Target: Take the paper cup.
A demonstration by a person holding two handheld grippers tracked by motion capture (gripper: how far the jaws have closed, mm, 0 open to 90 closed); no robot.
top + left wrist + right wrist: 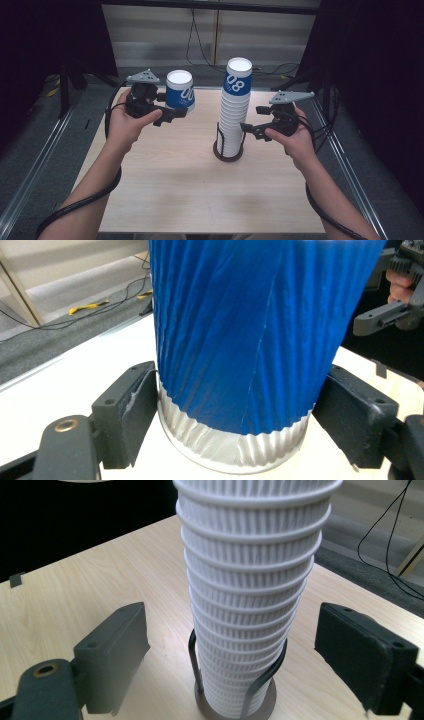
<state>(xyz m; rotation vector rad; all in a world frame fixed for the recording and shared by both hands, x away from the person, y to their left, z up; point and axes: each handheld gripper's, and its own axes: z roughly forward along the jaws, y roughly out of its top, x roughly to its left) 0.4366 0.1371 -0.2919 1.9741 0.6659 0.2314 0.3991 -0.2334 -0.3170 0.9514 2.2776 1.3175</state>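
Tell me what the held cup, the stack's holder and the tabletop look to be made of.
Held cup: likely paper, matte blue print, finely ribbed wall, white rim band. Holder: seemingly dark metal, thin bent uprights on a round base. Tabletop: pale wood-grain, probably laminate, smooth with faint streaks.

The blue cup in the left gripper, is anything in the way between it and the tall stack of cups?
Nothing visible is. The blue cup, upside down and clamped in the left gripper, has bare table and open air between it and the stack. The right gripper waits open on the stack's far side.
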